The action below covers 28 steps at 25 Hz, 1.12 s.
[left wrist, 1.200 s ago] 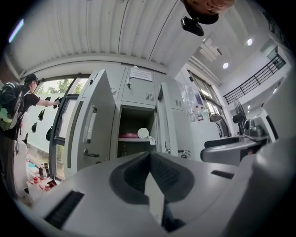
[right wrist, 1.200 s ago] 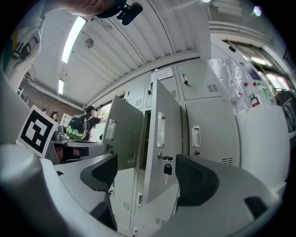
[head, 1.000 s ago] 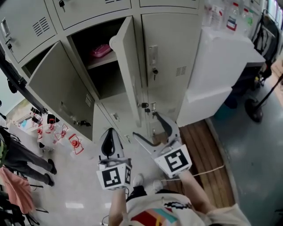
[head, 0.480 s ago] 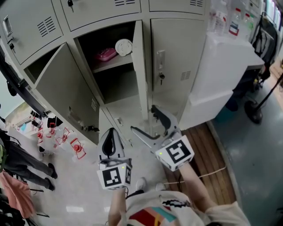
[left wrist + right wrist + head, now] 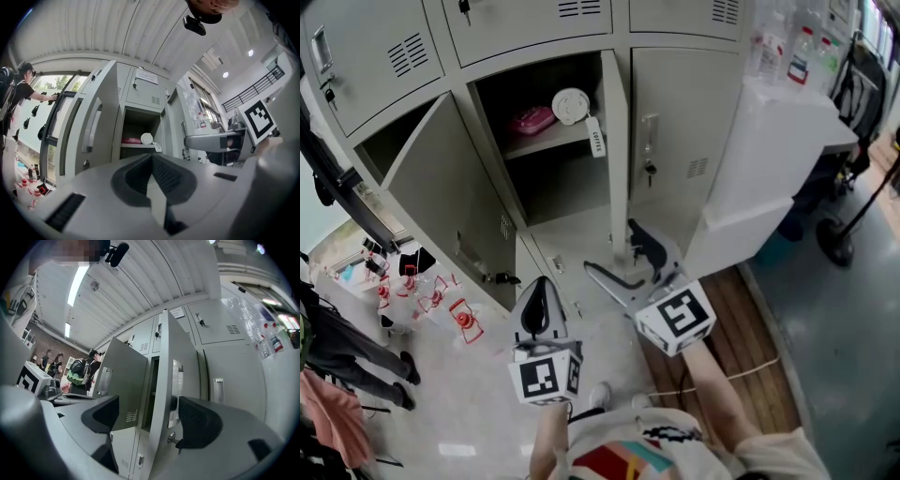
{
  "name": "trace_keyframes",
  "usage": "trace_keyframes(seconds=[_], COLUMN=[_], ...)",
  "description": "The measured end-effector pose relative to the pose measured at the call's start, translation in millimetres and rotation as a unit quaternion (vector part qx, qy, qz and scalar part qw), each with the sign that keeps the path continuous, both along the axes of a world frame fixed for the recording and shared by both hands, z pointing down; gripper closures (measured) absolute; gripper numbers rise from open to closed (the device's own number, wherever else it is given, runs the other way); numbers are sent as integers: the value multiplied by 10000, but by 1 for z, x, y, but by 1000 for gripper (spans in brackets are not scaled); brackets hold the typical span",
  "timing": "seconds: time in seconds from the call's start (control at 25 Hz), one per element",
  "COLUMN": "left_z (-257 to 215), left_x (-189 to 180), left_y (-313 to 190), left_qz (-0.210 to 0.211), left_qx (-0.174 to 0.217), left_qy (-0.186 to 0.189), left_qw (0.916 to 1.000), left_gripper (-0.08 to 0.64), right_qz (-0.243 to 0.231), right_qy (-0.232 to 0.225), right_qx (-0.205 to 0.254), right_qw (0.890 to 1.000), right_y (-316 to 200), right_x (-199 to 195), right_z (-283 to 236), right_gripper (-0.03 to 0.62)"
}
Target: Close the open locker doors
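The right gripper [image 5: 609, 247] is held open, a locker door [image 5: 617, 169] framed at 12 o'clock. The left gripper [image 5: 538, 287] is closed

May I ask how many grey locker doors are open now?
2: the left grey metal door, swung wide, and the middle grey metal door, edge-on. Others may be off-frame.

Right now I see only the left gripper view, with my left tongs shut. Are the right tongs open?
Observer: Yes, the right gripper has its tongs wide apart, gripping nothing.
Operator: What is before them?
Observer: The open middle door, edge-on, shows between them, farther off.
Operator: Is anything on its front?
Observer: A key sticks out of it, low down.
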State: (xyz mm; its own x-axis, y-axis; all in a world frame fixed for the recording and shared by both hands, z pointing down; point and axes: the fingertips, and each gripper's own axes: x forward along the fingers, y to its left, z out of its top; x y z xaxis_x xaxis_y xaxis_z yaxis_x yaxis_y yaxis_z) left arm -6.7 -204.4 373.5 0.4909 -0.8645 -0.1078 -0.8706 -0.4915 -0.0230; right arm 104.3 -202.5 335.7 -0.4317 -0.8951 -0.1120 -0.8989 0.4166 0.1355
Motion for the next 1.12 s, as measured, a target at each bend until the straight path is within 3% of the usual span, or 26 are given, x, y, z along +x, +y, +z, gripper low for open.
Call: trace_keyframes(seconds=[0.4, 0.8, 1.12], left_z=[1, 10, 11], left_x=[-15, -39, -56], left_y=[-3, -3, -11], left_qz=[-81, -342, -516], left_qx=[-24, -152, -145], left_qy=[-20, 17, 46], left_qw=[10000, 9993, 9985], left_gripper=[555, 555, 555], right_qz=[-90, -543, -829], right_qy=[23, 409, 443], right_qx=[22, -14, -102], right_qw=[10000, 9977, 9955], right_y=[-9, -21, -34], right_x=[-16, -43, -64], right_z=[-2, 2, 4], right_gripper=[215, 214, 215])
